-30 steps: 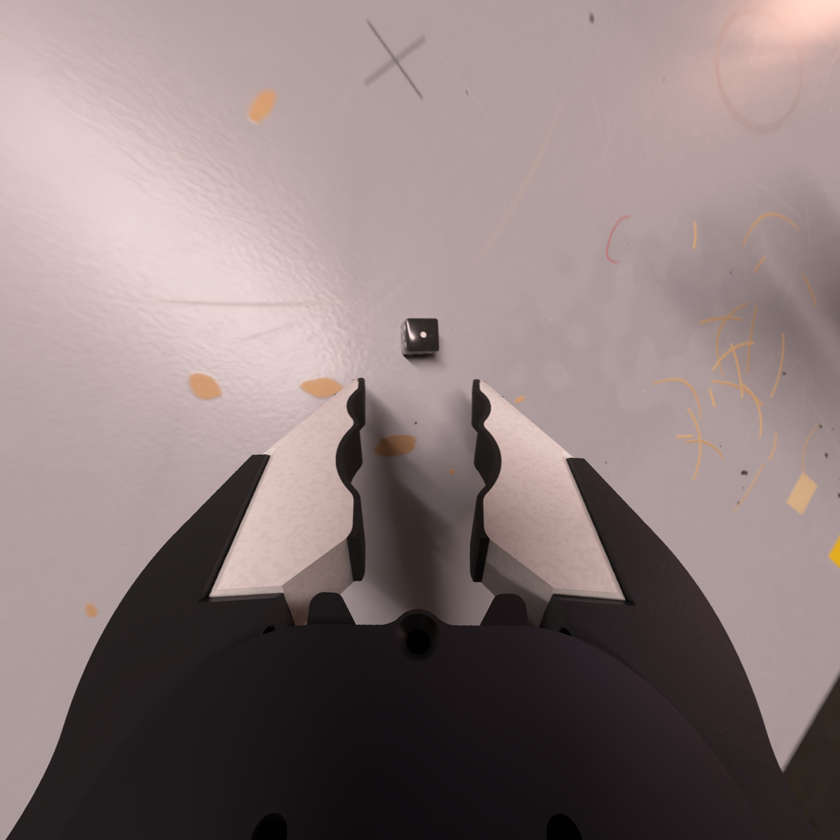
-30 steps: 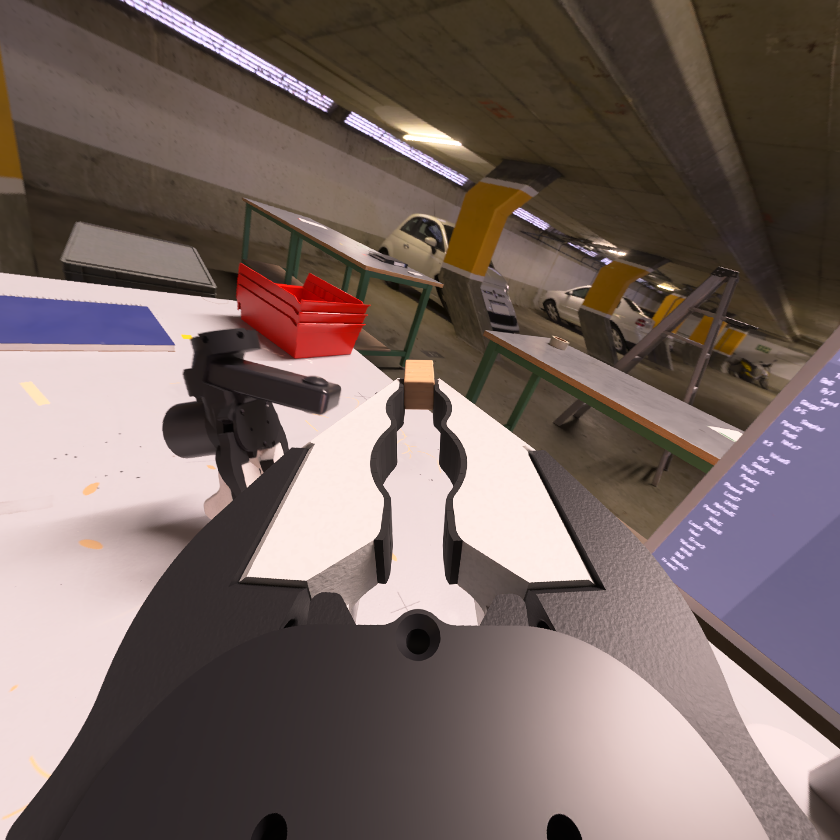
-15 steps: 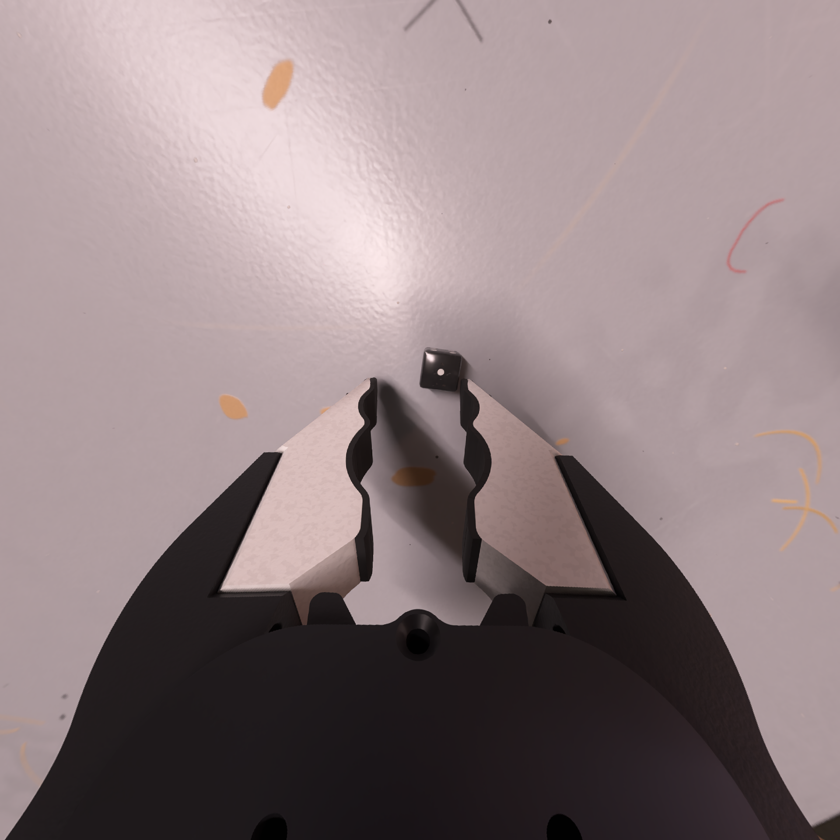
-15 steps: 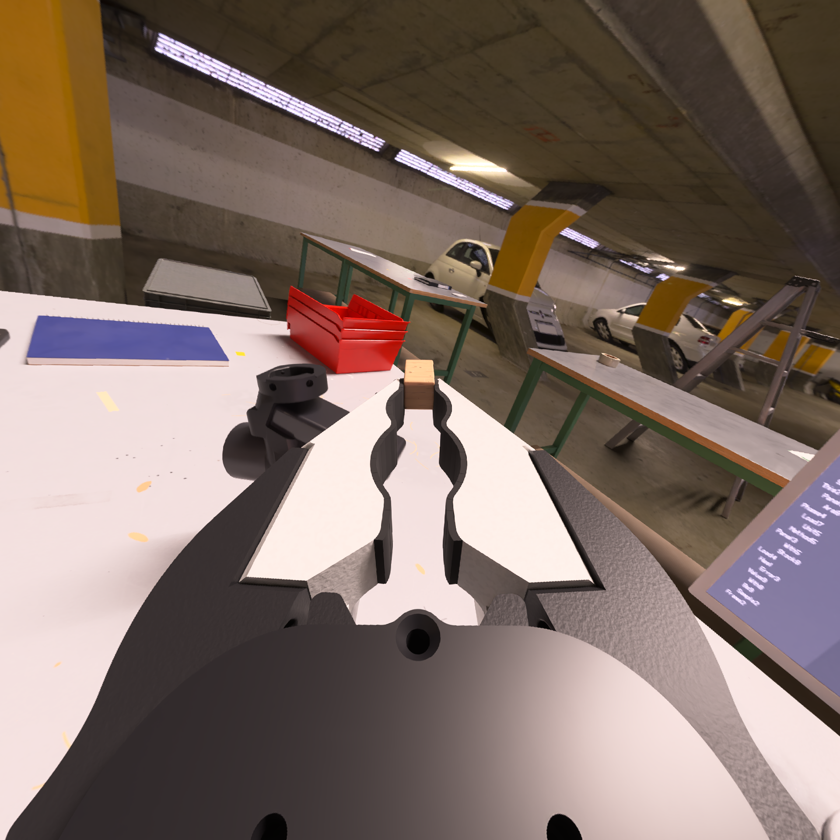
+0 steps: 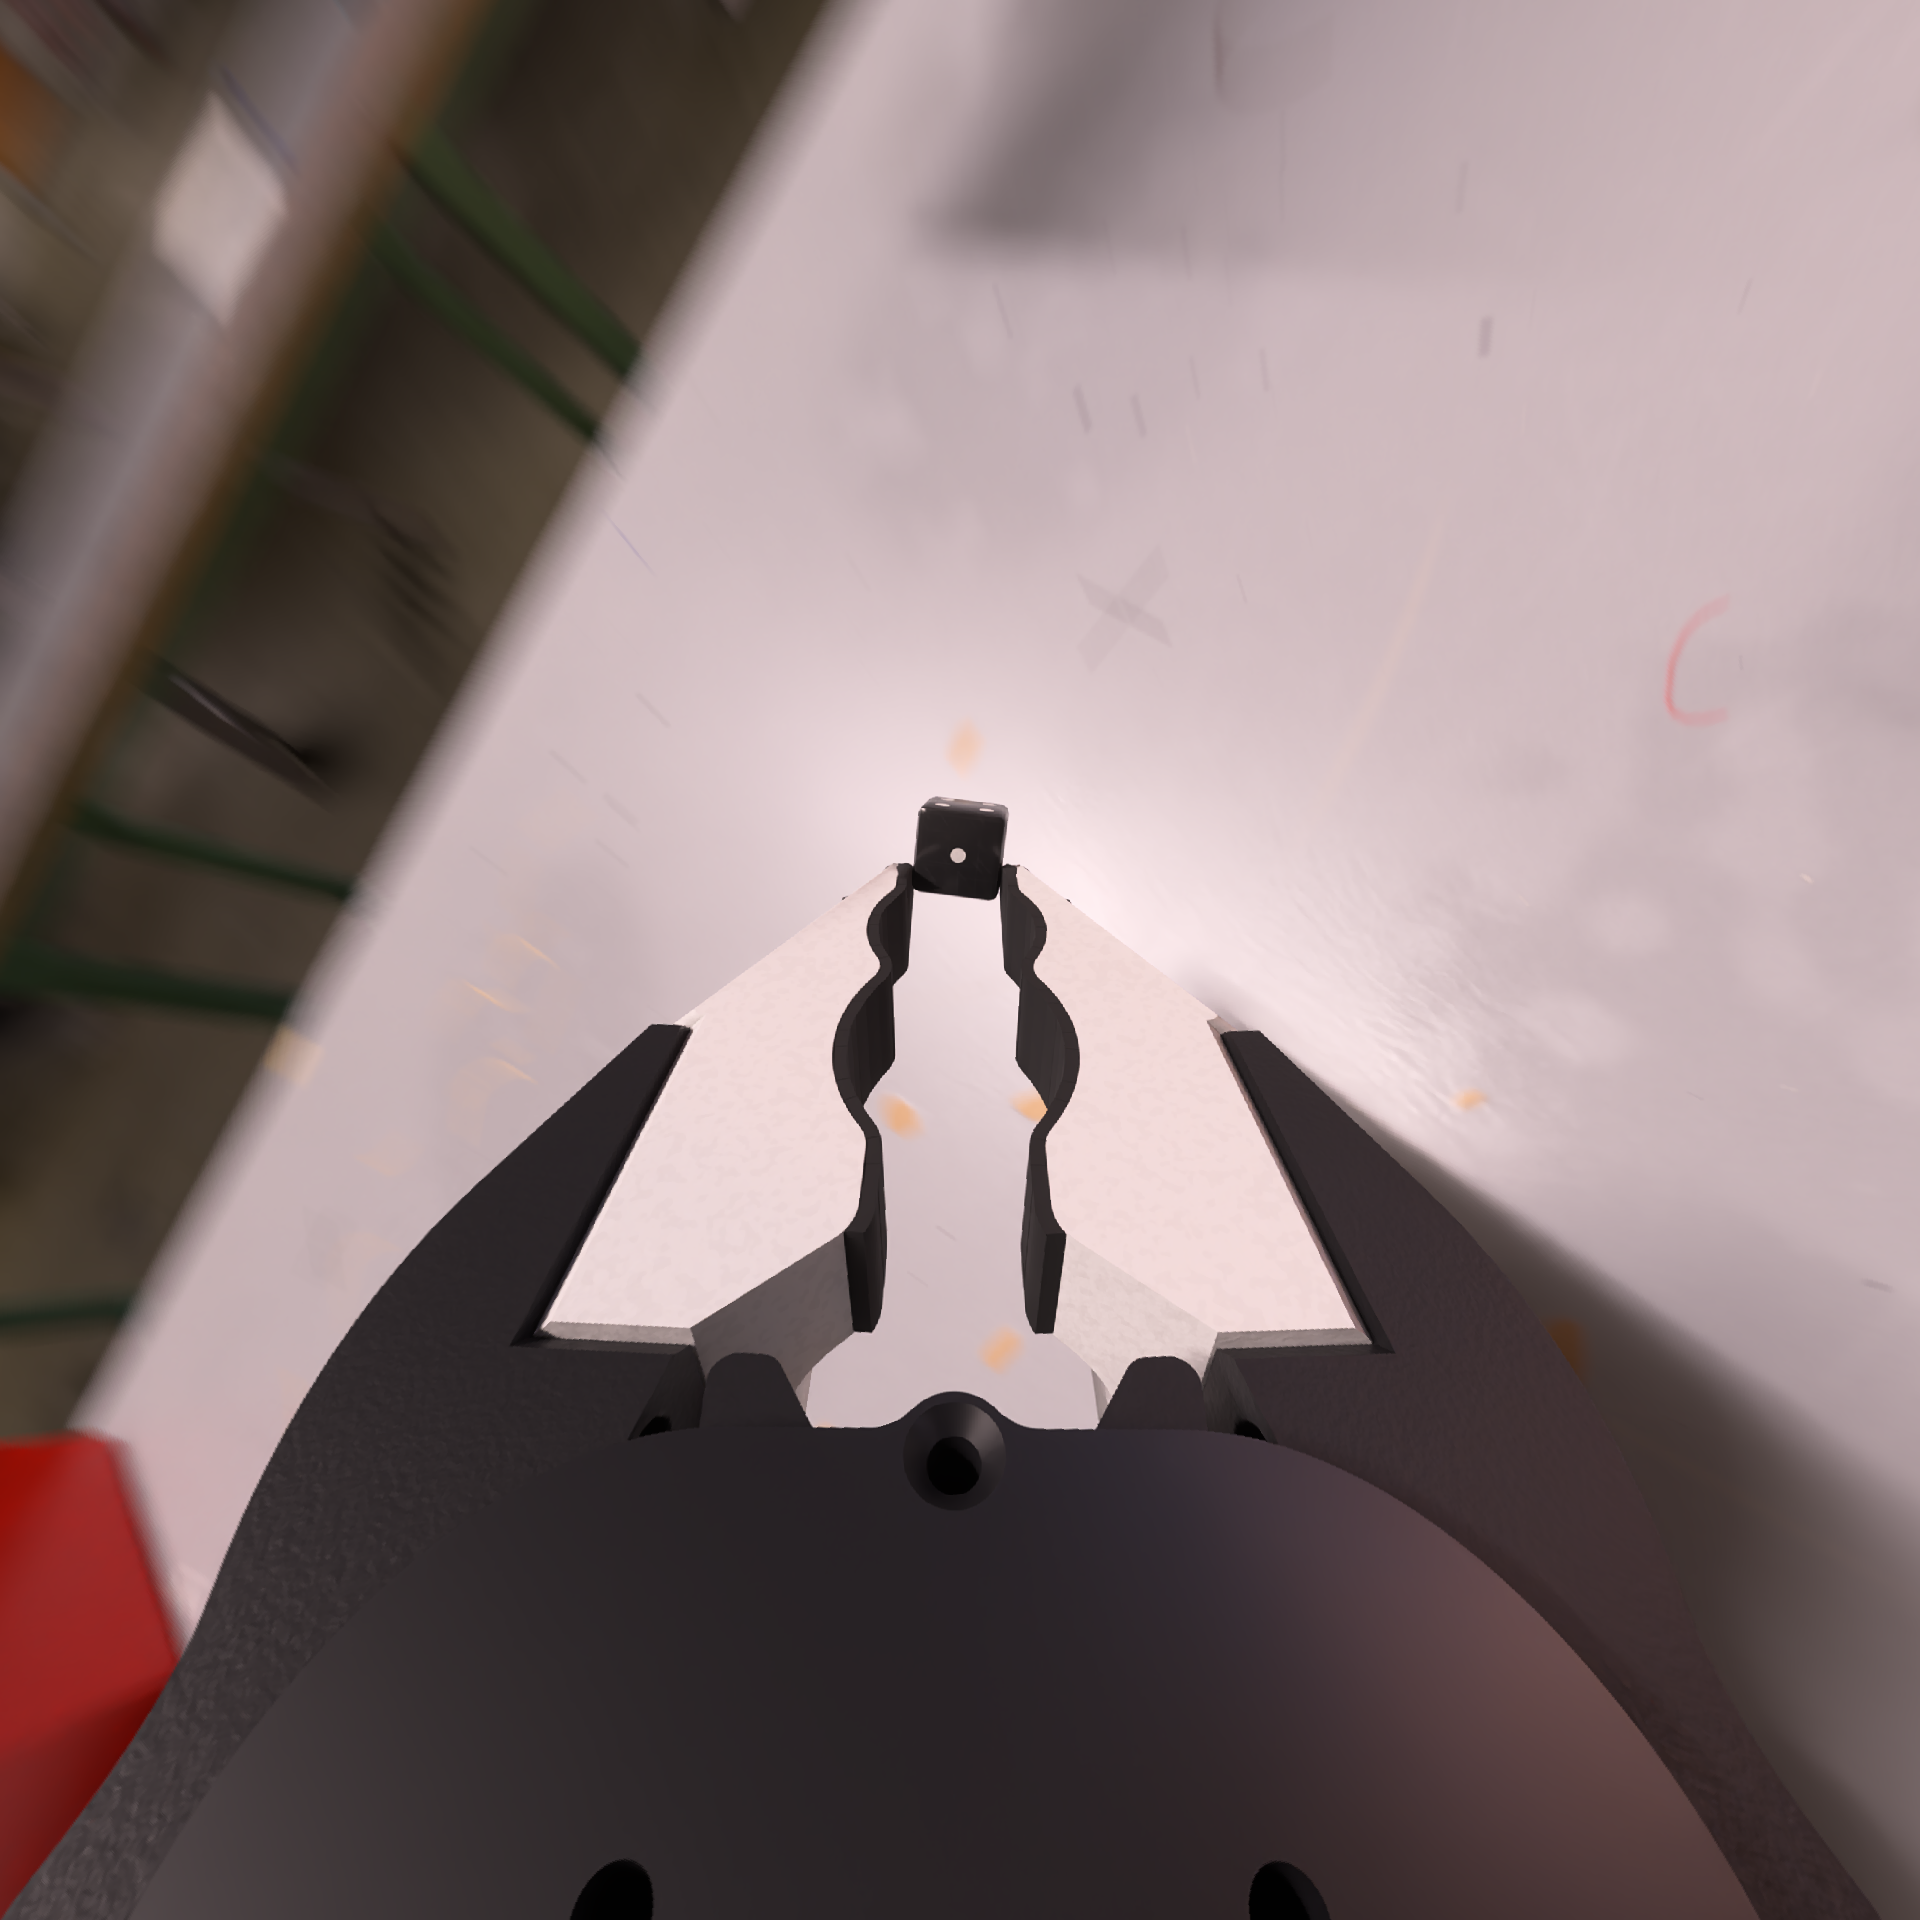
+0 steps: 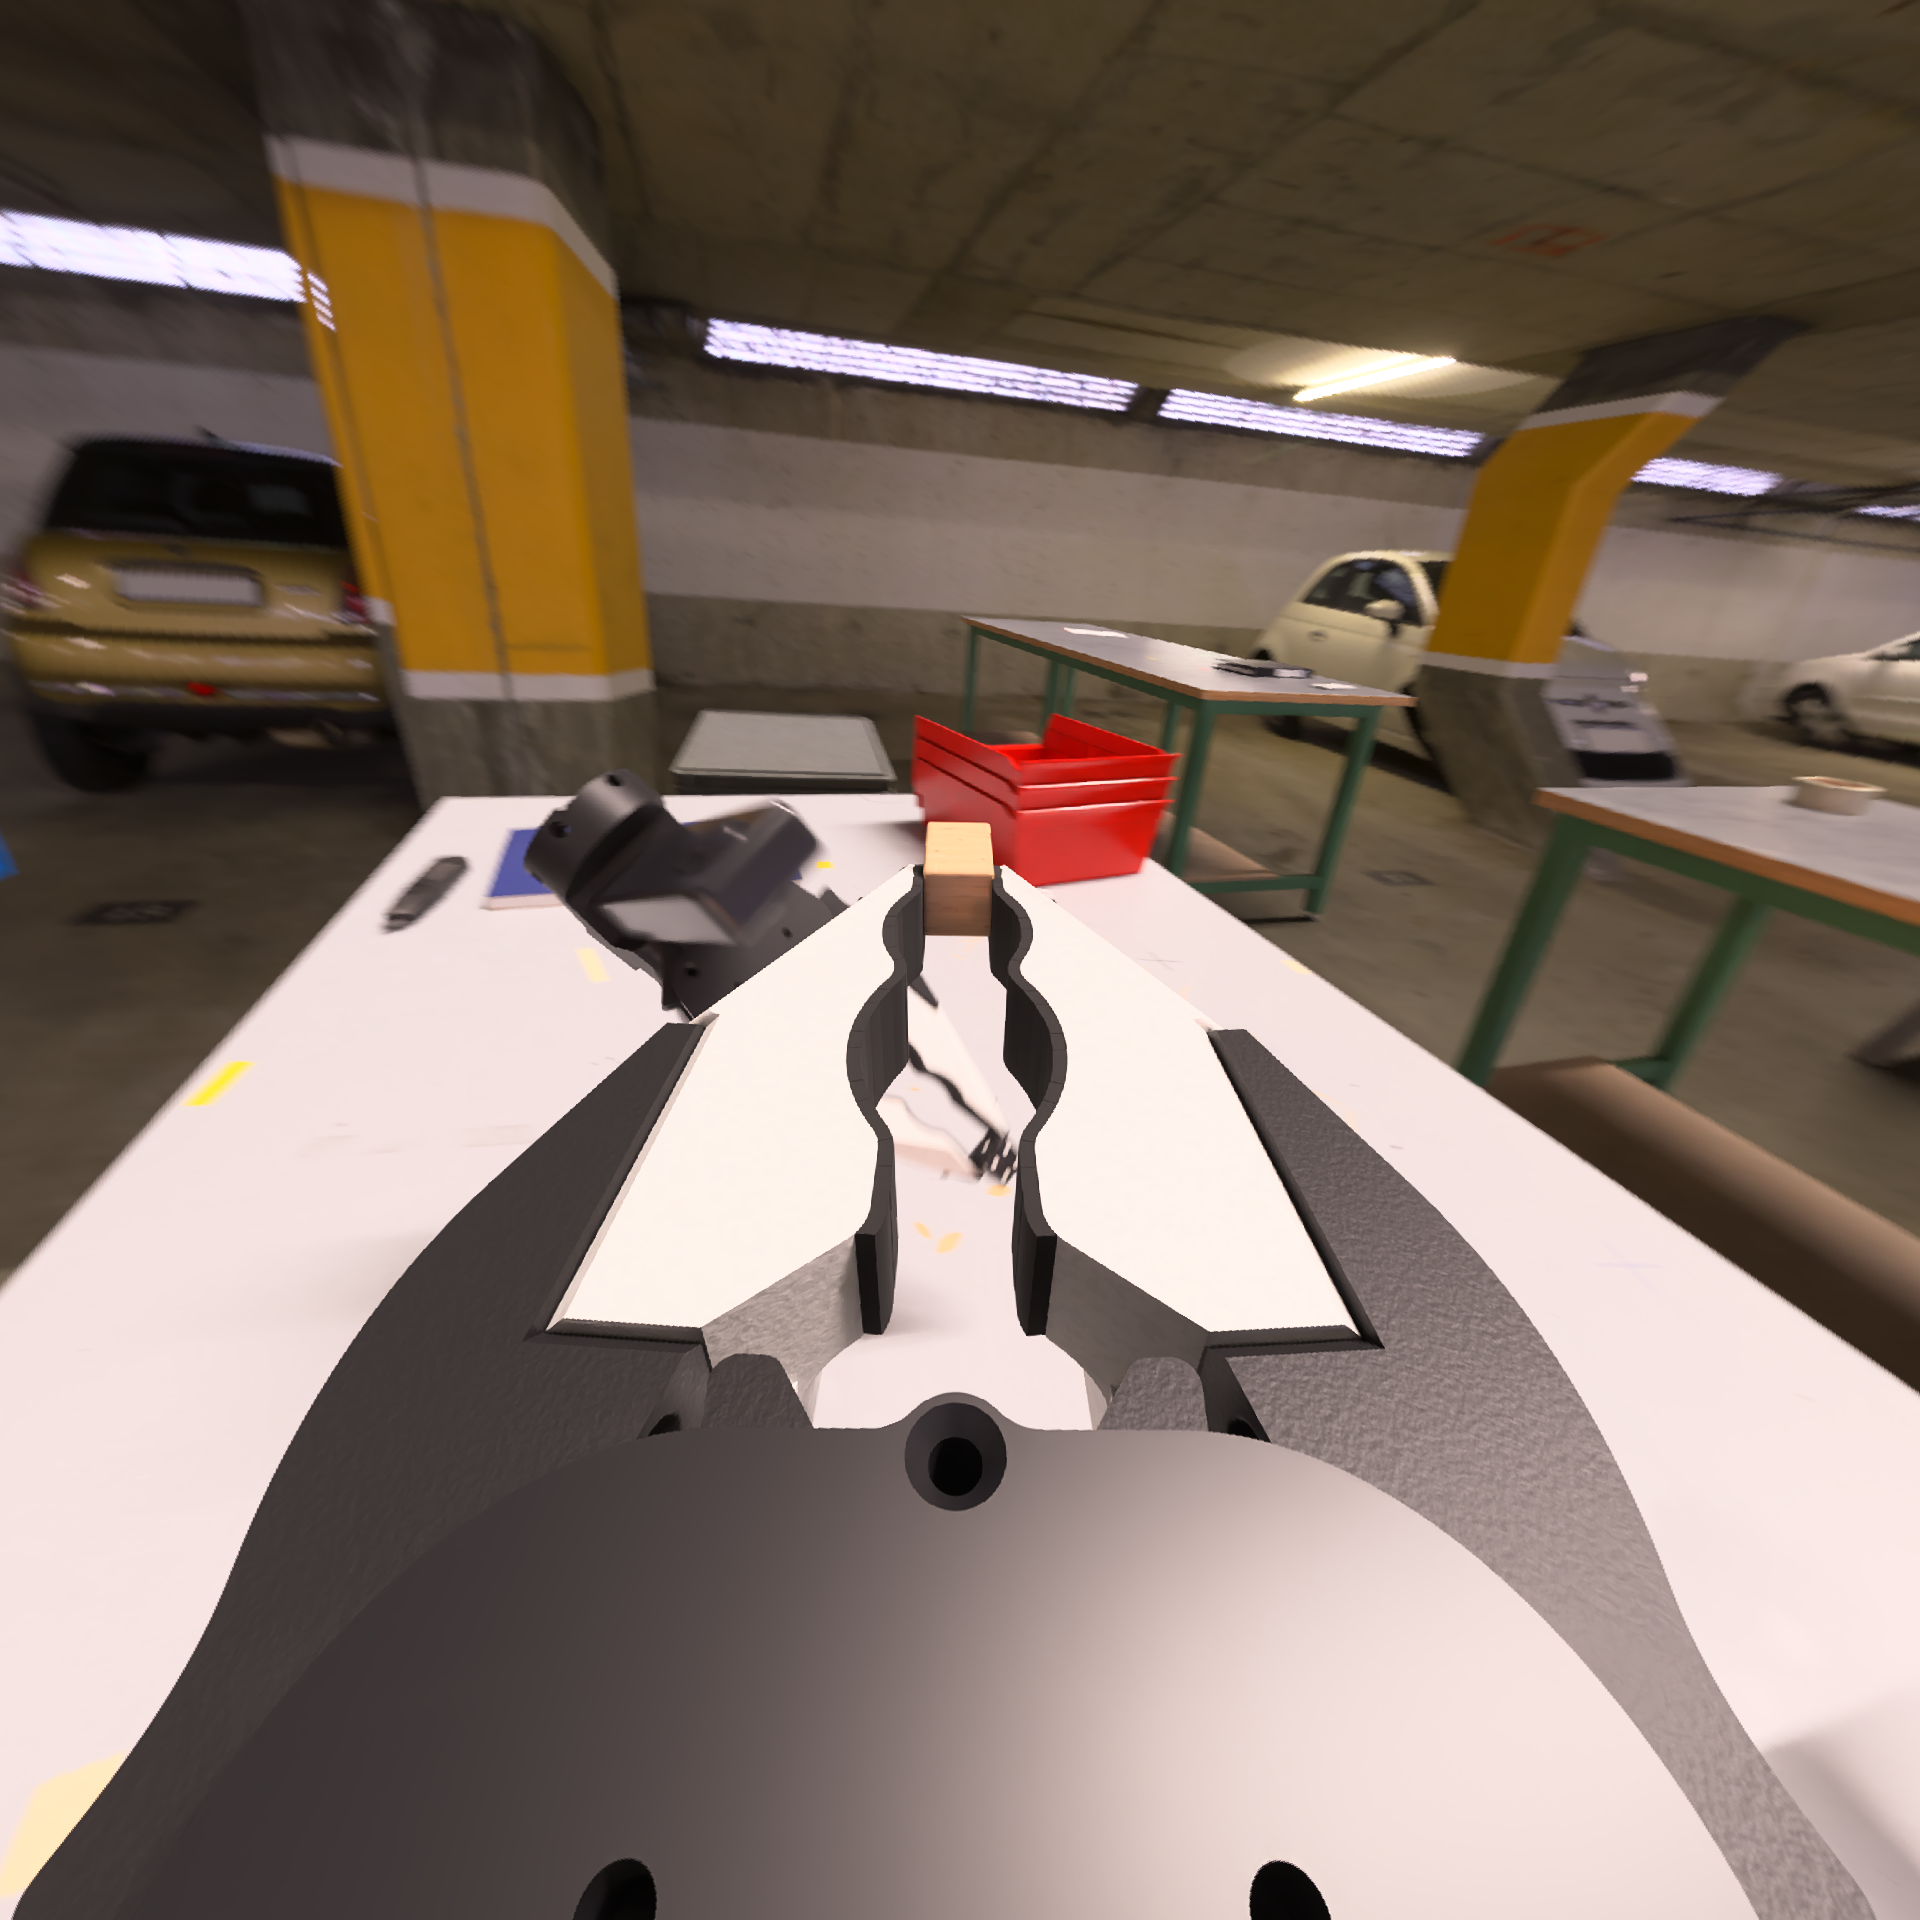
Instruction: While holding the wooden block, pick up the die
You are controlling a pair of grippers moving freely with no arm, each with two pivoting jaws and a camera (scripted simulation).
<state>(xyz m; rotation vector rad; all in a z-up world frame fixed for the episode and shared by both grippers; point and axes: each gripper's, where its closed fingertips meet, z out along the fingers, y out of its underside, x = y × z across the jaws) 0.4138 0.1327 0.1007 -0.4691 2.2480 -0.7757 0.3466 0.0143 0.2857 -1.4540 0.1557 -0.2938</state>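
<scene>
Nearest in the left wrist view, the left tongs [image 5: 957,891] are pinching the die [image 5: 959,861] at the very fingertips, jaws drawn in to the die's width. The small black cube, one white pip facing the camera, is sitting half proud of the tips. Beyond the die, the pale bench [image 5: 1455,520] is showing a faint cross mark [image 5: 1125,624] and a red curl [image 5: 1688,665], all smeared by motion blur. The die seems to be clear of the bench, though the blur is making that hard to confirm.

In the right wrist view, the right tongs [image 6: 957,902] are clamping the wooden block [image 6: 957,879] between their tips, jaws narrowed to the block's width, the block standing above the tips. Past the block and to its left, the left tongs are showing as a dark, blurred shape. A stack of red trays [image 6: 1049,805] is sitting just behind the block on the right; a blue notebook [image 6: 516,873] and a dark pen [image 6: 424,890] are lying farther left of it.

Risk, as judged: both grips are shallow tip grips. A fast swing could be flicking the smooth die out, or twisting it between the pads. The tongs are also working close together, so a bump could be knocking the block loose.
</scene>
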